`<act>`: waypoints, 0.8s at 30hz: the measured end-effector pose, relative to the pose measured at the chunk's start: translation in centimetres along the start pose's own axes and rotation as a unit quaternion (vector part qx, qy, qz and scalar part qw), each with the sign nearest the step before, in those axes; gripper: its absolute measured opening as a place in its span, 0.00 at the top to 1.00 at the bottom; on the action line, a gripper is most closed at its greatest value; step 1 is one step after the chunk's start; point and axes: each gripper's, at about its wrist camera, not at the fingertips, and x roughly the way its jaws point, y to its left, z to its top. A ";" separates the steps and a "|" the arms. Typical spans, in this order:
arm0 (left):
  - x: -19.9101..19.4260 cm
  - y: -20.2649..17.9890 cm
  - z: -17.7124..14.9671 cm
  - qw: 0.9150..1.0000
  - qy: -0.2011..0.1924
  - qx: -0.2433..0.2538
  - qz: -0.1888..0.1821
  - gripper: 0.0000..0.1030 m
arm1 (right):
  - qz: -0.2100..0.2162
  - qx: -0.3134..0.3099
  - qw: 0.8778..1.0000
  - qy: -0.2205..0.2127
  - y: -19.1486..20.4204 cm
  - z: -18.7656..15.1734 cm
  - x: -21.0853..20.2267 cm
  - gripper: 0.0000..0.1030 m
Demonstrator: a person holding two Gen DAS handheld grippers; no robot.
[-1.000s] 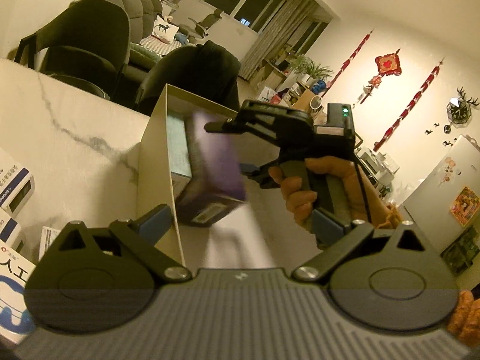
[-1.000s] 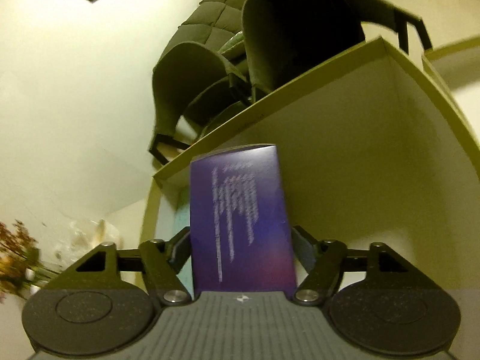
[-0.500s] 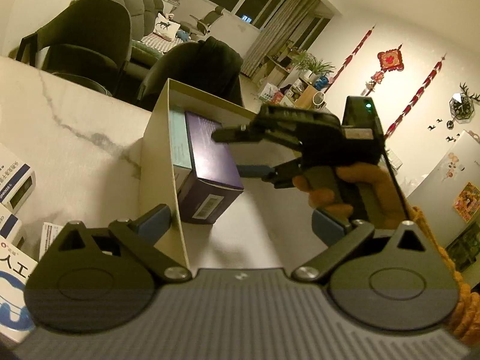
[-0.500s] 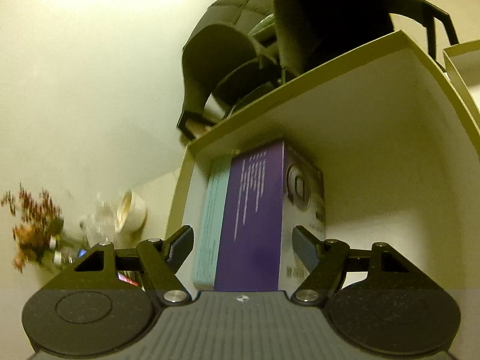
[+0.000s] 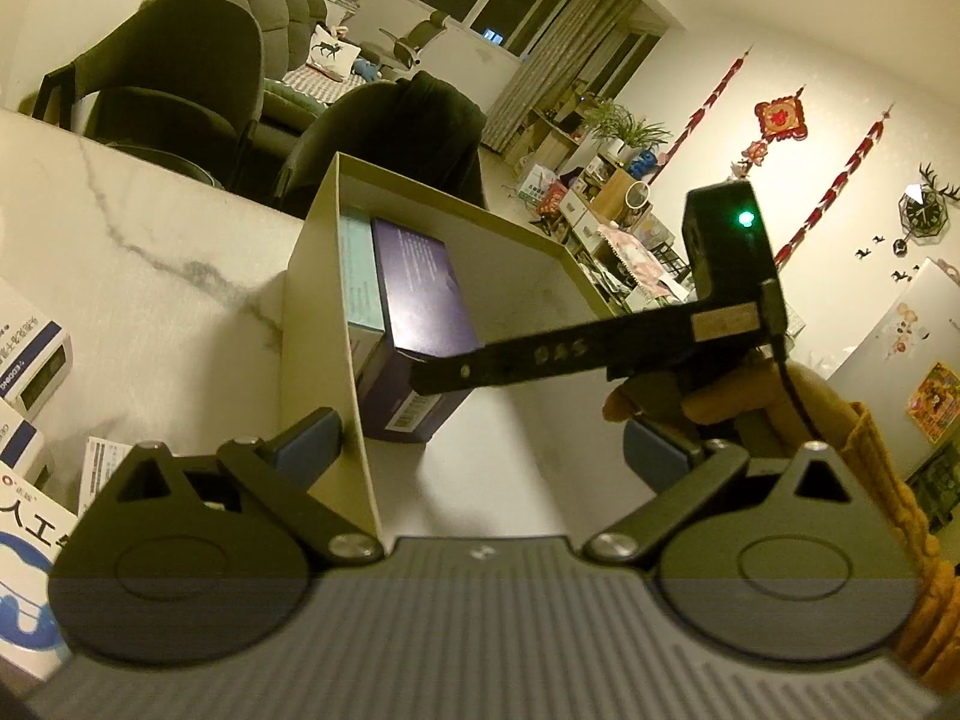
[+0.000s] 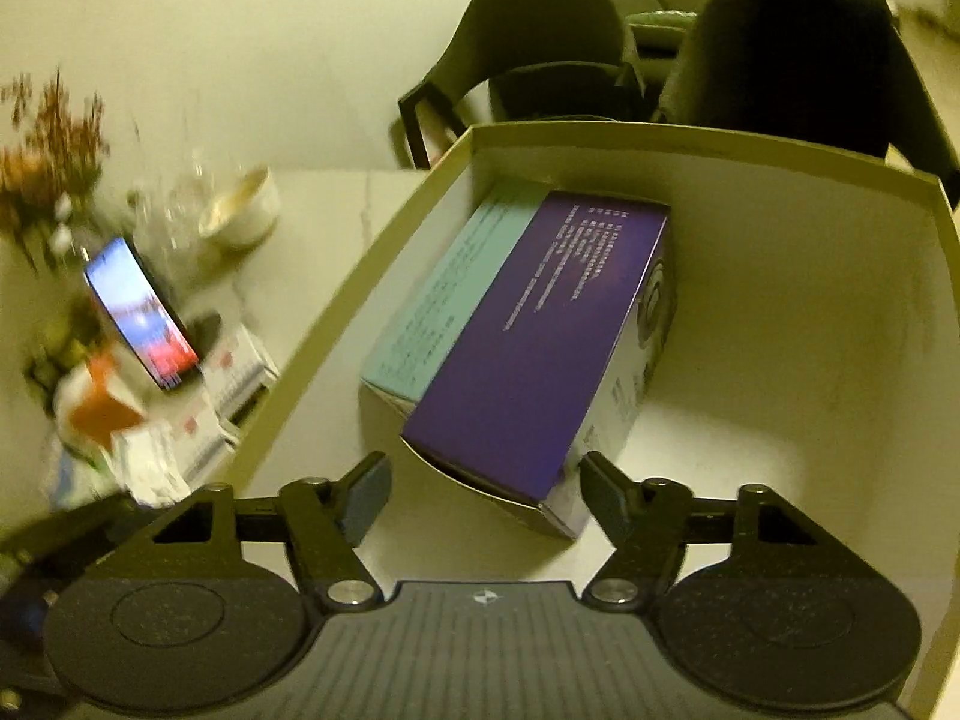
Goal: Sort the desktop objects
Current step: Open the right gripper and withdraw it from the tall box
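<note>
Left wrist view: loose cartons wait on the surface, cut off at the frame edge. My left gripper has fingers spread, straddling the tray wall, likely steadying it. Purple box sits inside the tray beside a teal box, packed tight against the wall. Right gripper has just been closing its fingers, nothing pinched. Clutter left of the tray is blurred.
</note>
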 end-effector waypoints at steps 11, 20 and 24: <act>-0.1 -0.4 -0.2 1.000 0.000 0.005 0.004 0.01 | -0.031 -0.028 0.999 -0.012 -0.2 -0.2 0.9 0.46; -0.3 -0.5 -0.3 1.000 0.000 0.001 0.005 0.01 | -0.027 -0.022 0.999 -0.013 -0.4 -0.1 0.9 0.44; -0.5 -0.3 -0.2 1.000 -0.002 -0.004 0.011 0.01 | -0.013 0.000 1.000 -0.020 -0.7 -0.3 0.3 0.40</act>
